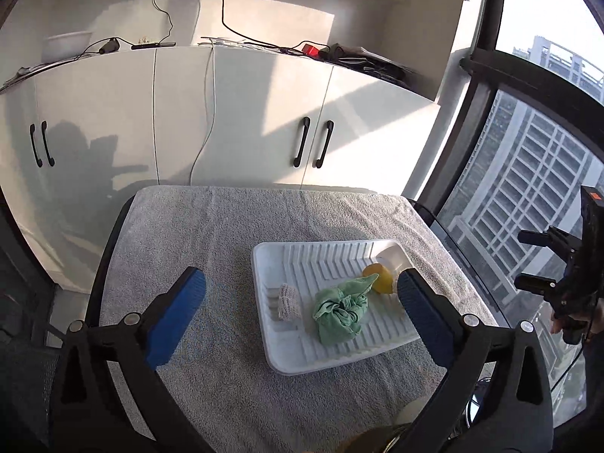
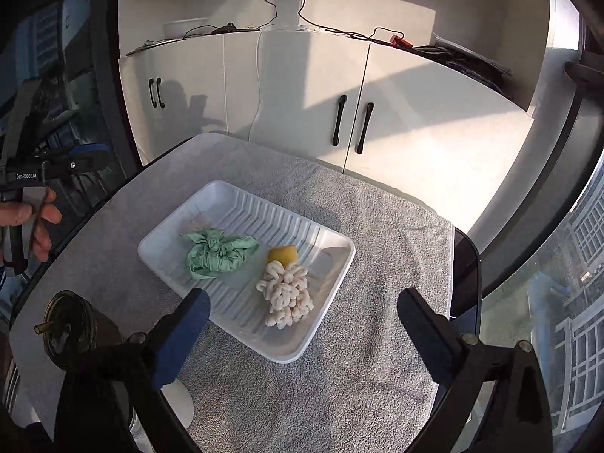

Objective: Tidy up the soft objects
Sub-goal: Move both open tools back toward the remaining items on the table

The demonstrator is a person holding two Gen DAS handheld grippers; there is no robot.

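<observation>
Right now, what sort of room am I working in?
Probably a high-rise flat or office nook, set up for sorting. A towel-covered table stands by white cabinets with chargers plugged in above, and floor-length windows look out on tower blocks.

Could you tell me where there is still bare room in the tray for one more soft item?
The ridged floor nearest the camera and the tray corner near the cupboard are bare. The middle is crowded: green cloth, yellow piece, cream knit bundle.
</observation>
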